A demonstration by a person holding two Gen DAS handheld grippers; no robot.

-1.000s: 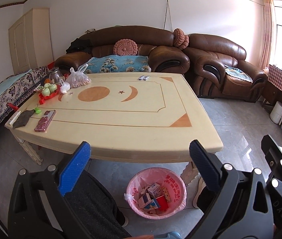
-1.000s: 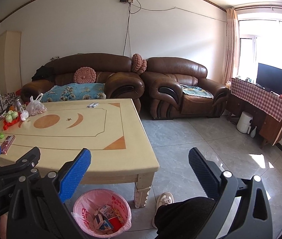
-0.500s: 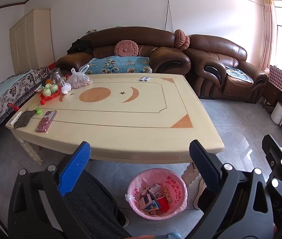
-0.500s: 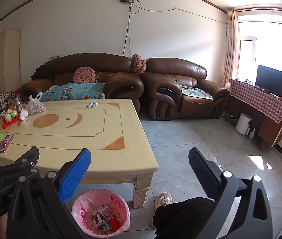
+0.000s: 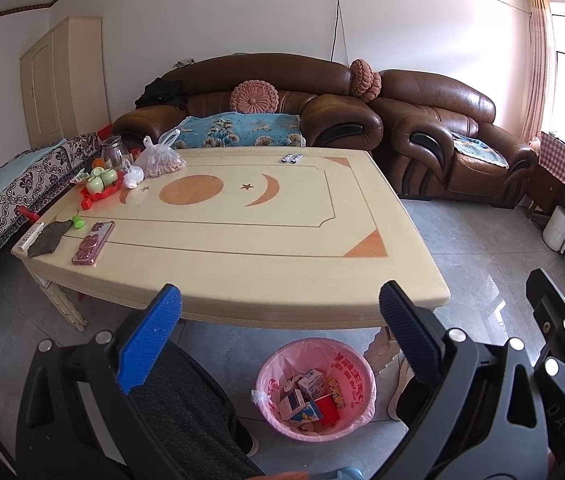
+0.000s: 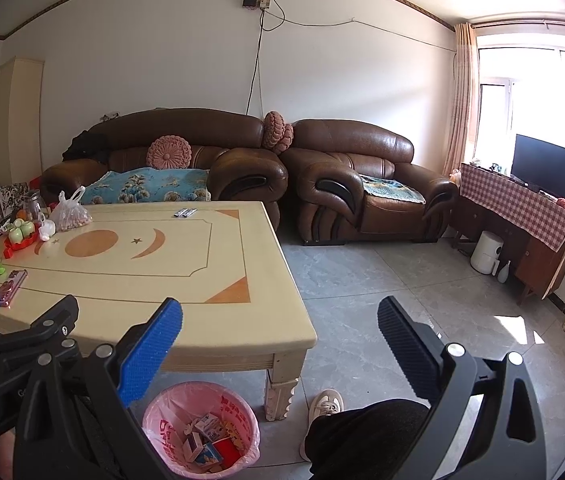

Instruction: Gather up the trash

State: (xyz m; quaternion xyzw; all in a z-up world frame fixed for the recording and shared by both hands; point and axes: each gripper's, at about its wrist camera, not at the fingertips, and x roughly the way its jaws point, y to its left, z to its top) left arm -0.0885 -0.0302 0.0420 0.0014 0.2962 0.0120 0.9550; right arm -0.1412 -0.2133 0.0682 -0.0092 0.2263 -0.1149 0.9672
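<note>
We're looking into a home living room. A brown leather sofa (image 6: 170, 160) and matching armchair (image 6: 366, 184) are lining the back wall, with round pink cushions (image 6: 169, 153) sitting on them. A low cream table (image 5: 234, 224) is filling the middle, carrying a fruit tray (image 5: 100, 186) and a phone (image 5: 93, 237). A TV (image 6: 542, 166) is standing on a checked cloth (image 6: 518, 200) by the curtained window (image 6: 538, 92), and a pink bin (image 5: 316, 390) is waiting on the tiled floor (image 6: 382, 288).
</note>
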